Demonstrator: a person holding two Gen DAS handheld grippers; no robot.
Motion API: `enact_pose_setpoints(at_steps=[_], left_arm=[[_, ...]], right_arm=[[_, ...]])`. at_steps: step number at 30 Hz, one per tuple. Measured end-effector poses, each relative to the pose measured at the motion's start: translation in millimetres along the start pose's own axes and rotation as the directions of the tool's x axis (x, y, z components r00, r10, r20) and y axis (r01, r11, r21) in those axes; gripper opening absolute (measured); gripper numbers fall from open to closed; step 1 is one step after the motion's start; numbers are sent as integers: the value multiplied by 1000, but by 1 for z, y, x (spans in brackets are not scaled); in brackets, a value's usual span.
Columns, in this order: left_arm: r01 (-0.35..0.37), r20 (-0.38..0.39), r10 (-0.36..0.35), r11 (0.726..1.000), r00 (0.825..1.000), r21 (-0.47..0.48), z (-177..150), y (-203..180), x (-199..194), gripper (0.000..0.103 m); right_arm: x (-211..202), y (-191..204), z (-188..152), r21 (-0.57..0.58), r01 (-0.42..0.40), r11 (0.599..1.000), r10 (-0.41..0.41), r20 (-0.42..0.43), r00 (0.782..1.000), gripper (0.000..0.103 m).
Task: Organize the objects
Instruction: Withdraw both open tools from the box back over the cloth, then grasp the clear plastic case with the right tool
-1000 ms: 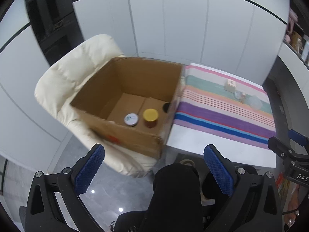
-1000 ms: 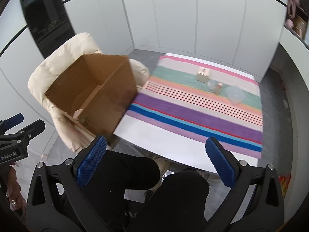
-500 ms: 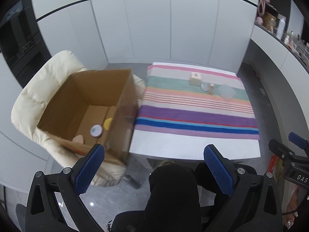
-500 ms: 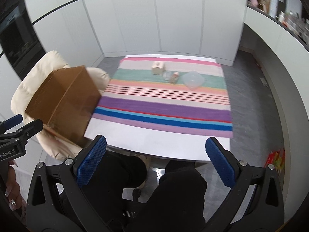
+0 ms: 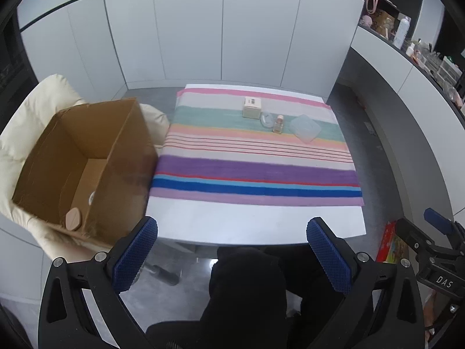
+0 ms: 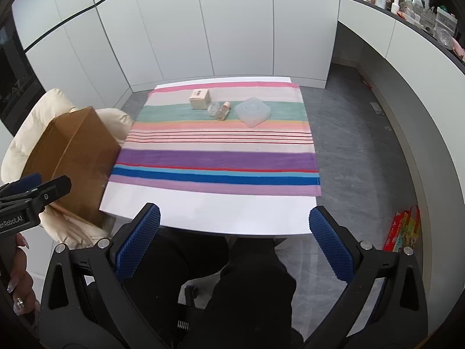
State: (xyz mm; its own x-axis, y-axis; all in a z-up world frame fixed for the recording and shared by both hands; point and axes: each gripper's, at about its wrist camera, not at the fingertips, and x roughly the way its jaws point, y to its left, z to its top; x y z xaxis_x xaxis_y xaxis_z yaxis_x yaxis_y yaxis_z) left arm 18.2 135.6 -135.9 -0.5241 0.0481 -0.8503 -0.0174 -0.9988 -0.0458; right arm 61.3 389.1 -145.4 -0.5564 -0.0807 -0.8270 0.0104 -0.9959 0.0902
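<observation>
The left gripper (image 5: pixel 232 258) and right gripper (image 6: pixel 234 242) are wide open and empty, with the striped table (image 6: pixel 209 212) ahead.

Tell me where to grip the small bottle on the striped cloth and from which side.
Grip the small bottle across its body, below the cap, coming from the near side. It stands upright with a clear jar close on its left and a flat clear lid on its right, so the front looks freest.
</observation>
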Motion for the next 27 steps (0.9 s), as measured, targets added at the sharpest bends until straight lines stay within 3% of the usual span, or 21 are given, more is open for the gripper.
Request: enact_pose_setpoints(at_steps=[9, 13, 20, 27], left_arm=[[9, 27, -10, 999, 1000, 33, 27, -15, 43, 103], [-38, 31, 36, 997, 999, 64, 42, -19, 75, 103], [-64, -50, 67, 996, 996, 62, 66, -23, 145, 103], [-48, -89, 57, 994, 994, 98, 87, -36, 212, 103]], right_arm=[[54, -14, 21, 11, 41, 999, -40, -48, 998, 103], [84, -17, 34, 8, 52, 999, -52, -72, 996, 103], [144, -29, 60, -25, 108, 994, -111, -113, 987, 103], [221, -50, 82, -28, 112, 993, -115, -168, 979, 103]])
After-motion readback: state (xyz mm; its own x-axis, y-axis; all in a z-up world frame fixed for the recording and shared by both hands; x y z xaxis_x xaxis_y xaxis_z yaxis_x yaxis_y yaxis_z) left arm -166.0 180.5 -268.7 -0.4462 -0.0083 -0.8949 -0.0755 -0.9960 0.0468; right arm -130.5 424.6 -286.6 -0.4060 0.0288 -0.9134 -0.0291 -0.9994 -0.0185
